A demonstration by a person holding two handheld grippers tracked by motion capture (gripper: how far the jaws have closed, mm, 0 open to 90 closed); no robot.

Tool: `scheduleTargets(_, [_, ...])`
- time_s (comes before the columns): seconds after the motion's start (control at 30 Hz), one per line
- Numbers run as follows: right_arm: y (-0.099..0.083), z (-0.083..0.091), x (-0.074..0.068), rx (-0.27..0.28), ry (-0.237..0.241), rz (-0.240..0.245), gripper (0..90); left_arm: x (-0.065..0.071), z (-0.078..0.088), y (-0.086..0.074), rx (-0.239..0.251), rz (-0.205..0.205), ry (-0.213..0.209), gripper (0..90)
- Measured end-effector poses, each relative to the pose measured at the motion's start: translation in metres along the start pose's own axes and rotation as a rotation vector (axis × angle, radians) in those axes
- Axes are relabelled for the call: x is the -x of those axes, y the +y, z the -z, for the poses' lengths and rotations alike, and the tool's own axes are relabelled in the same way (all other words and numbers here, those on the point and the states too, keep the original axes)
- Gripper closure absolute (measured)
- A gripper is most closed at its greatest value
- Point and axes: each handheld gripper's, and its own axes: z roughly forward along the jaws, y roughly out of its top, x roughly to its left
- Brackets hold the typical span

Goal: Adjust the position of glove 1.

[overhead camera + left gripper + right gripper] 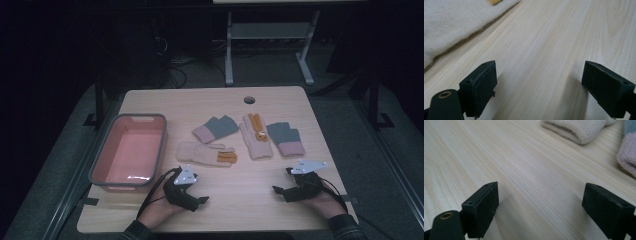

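Start step, nothing gripped: left gripper (202, 200) and right gripper (276, 190) rest on the table (240, 210), jaws spread and empty, cream-and-orange glove (206, 154) just ahead of the left one, so next is reaching and pinching it.

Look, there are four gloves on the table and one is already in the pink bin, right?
Not quite. The pink bin holds nothing: the high view shows its bare bottom. All four gloves lie on the table: two cream ones and two grey-and-pink ones. Both claws are open, beside the gloves.
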Motion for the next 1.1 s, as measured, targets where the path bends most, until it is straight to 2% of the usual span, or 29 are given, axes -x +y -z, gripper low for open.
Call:
scheduleTargets(0.27, [0.000, 0.000, 0.000, 0.000, 0.001, 0.000, 13.3, -0.001, 0.000, 0.002, -0.021, -0.005, -0.002, 12.7])
scheduleTargets(0.4, [0.000, 0.000, 0.000, -0.003, 0.001, -0.005, 13.3, -0.002, 0.000, 0.007, -0.044, 0.016, 0.014, 15.5])
scheduleTargets(0.5, [0.000, 0.000, -0.001, -0.003, 0.003, -0.003, 13.3, -0.004, 0.003, 0.011, -0.075, 0.023, 0.024, 27.1])
scheduleTargets(0.63, [0.000, 0.001, -0.001, -0.004, 0.003, -0.003, 13.3, -0.008, 0.003, 0.016, -0.073, 0.077, 0.009, 43.6])
scheduleTargets(0.77, [0.000, 0.000, -0.001, -0.003, 0.003, -0.004, 13.3, -0.010, 0.004, 0.024, -0.071, 0.084, 0.001, 64.8])
scheduleTargets(0.8, [0.000, 0.000, -0.001, -0.003, 0.003, -0.002, 13.3, -0.011, 0.005, 0.027, -0.081, 0.074, 0.010, 69.5])
scheduleTargets(0.93, [0.000, 0.000, -0.001, -0.003, 0.003, -0.003, 13.3, -0.014, 0.004, 0.033, -0.071, 0.087, 0.016, 87.5])
scheduleTargets(1.1, [0.000, 0.000, -0.001, -0.003, 0.003, -0.003, 13.3, -0.021, 0.001, 0.042, -0.074, 0.091, 0.052, 89.6])
